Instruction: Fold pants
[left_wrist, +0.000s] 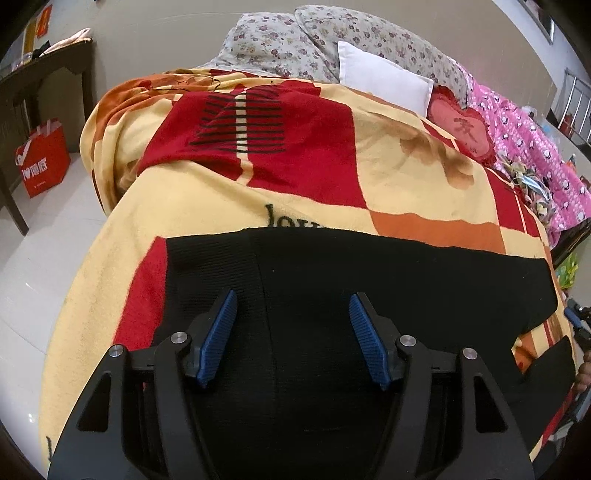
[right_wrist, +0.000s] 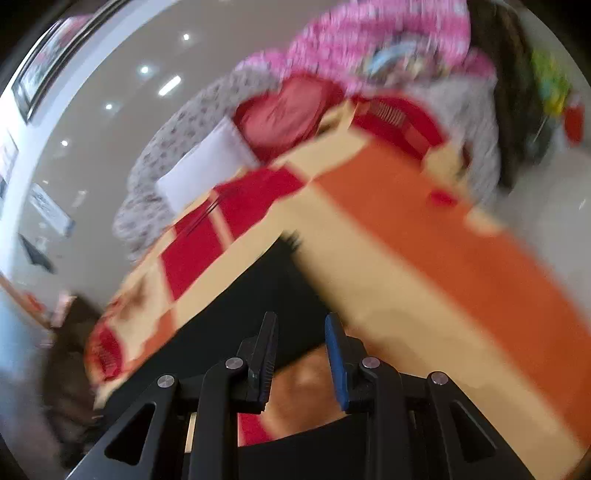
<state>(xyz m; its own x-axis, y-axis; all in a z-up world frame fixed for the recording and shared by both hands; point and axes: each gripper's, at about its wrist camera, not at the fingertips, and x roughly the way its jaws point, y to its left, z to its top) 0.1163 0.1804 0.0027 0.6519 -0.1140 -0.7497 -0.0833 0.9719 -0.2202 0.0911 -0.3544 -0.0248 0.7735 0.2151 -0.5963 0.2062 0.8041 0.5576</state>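
Observation:
Black pants (left_wrist: 406, 280) lie flat on a yellow, red and orange blanket (left_wrist: 388, 177) spread over a bed. My left gripper (left_wrist: 293, 297) hovers over the pants near their left end, open, its blue pads wide apart with only cloth below them. At the right edge of the left wrist view, one blue pad of my right gripper's fingers (left_wrist: 571, 316) shows beside the pants' right end. The right wrist view is blurred and tilted. In it my right gripper (right_wrist: 301, 321) is open with a narrow gap and nothing pinched, above the pants (right_wrist: 258, 295).
Floral pillows (left_wrist: 295, 44), a white pillow (left_wrist: 384, 77), a red heart cushion (left_wrist: 461, 125) and a pink quilt (left_wrist: 535, 147) crowd the bed's far end. Eyeglasses (left_wrist: 192, 83) rest on the blanket. A red bag (left_wrist: 44, 158) and a dark table (left_wrist: 44, 74) stand on the floor at left.

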